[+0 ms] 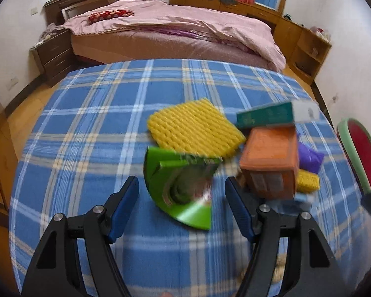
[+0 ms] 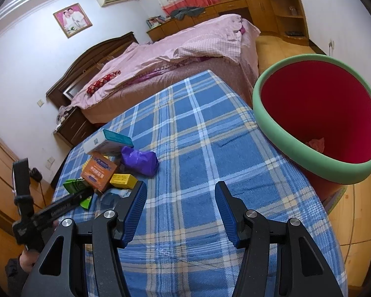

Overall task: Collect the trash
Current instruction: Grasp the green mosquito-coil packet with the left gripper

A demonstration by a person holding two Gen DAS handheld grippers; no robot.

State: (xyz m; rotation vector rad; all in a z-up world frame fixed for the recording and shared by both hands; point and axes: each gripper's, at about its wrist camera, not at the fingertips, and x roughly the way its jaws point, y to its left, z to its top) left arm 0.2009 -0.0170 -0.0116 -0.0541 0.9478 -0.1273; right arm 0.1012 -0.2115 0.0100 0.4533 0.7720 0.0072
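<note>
Left gripper (image 1: 181, 185) spread over the green wrapper (image 1: 179, 188).
Straddle its flat edges, pinch firmly; right gripper (image 2: 180, 193) hangs spread, empty.

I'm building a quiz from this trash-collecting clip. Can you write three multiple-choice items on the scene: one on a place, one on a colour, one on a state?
1. Where is the bin?
A. on the bed
B. beside the table's edge
C. under the shelves

2. What colour is the crumpled bag in the trash pile?
A. purple
B. white
C. black

3. How do the left gripper's jaws stand?
A. shut on the orange box
B. shut on nothing
C. open, with the green wrapper ahead of them

Answers:
1 B: the bin's green rim sits just off the checked cloth's edge.
2 A: the bag is purple, beside the orange box.
3 C: both pads stand apart, and the green wrapper is untouched.
</note>
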